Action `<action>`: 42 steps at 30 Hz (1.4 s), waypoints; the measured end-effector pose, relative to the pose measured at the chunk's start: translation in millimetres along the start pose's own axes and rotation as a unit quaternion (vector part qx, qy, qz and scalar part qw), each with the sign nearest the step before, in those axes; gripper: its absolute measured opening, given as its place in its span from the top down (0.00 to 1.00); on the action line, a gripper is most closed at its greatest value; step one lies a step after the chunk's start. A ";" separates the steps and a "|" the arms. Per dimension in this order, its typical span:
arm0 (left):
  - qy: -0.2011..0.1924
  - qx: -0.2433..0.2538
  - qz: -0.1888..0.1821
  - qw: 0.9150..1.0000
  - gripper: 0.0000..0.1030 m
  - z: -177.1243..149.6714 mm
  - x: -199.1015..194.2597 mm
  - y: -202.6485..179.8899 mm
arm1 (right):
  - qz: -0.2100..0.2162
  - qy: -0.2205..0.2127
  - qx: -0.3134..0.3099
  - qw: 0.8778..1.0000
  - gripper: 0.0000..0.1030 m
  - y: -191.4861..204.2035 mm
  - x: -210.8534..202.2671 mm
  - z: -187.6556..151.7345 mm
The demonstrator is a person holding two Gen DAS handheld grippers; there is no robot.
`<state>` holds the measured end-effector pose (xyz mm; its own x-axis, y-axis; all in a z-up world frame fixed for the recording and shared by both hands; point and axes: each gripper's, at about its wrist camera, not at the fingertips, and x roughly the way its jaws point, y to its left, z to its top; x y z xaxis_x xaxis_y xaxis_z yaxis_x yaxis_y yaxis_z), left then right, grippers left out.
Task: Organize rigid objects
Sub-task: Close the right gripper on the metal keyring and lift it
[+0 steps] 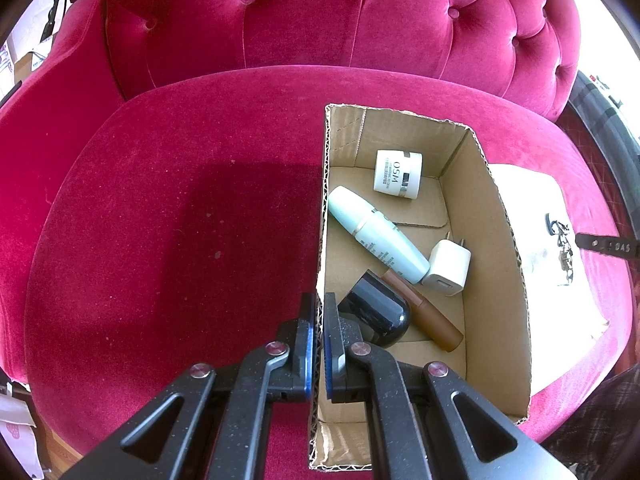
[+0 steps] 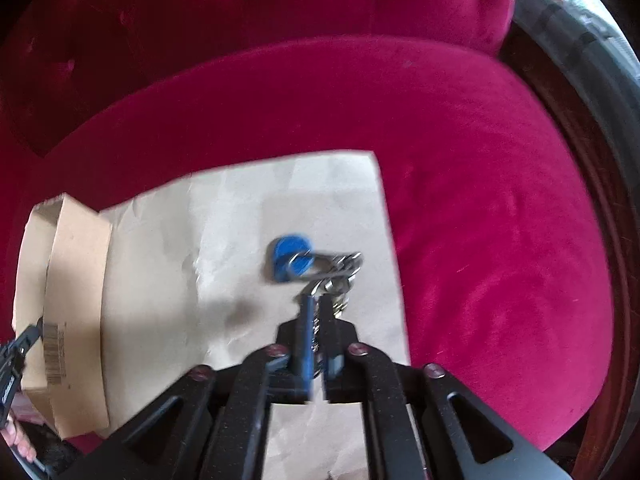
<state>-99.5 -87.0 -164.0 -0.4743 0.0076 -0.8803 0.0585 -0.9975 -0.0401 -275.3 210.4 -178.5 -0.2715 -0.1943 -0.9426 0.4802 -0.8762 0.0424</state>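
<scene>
An open cardboard box [image 1: 492,264] sits on a crimson velvet seat [image 1: 160,200]. My left gripper [image 1: 319,304] is shut on the box's left wall. Inside lie a white jar [image 1: 398,174], a pale blue bottle [image 1: 376,234], a white charger plug [image 1: 448,268], a brown tube [image 1: 424,312] and a black rounded object [image 1: 376,312]. To the right of the box, a bunch of keys [image 2: 340,272] with a blue tag [image 2: 290,260] lies on brown paper [image 2: 224,248]. My right gripper [image 2: 318,300] points down at it, shut on the keys, some of which show between its fingers.
The tufted backrest [image 1: 320,20] rises behind the seat. A dark wooden frame edge [image 2: 592,200] runs along the seat's right side. A person's hand [image 2: 16,440] shows at the lower left of the right wrist view, beside the box [image 2: 76,280].
</scene>
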 end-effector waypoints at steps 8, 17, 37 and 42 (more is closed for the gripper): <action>0.000 0.000 0.000 1.000 0.97 -0.1 -0.1 5.0 | -0.013 -0.003 0.006 1.000 0.34 0.2 7.0 0.8; -0.001 0.002 0.001 1.000 0.97 0.0 0.1 6.6 | -0.018 0.011 0.010 1.000 0.35 -5.8 31.1 4.5; -0.001 0.001 0.001 1.000 0.97 1.0 1.1 4.2 | -0.021 0.000 -0.001 1.000 0.76 1.6 23.9 17.1; 0.000 0.001 0.001 1.000 0.97 0.8 0.6 5.8 | -0.016 -0.009 0.002 1.000 0.76 -1.7 12.8 20.4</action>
<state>-100.1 -92.8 -164.4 -0.4749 0.0051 -0.8800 0.0574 -0.9977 -0.0368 -296.6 200.4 -183.9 -0.3012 -0.1737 -0.9376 0.4682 -0.8835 0.0133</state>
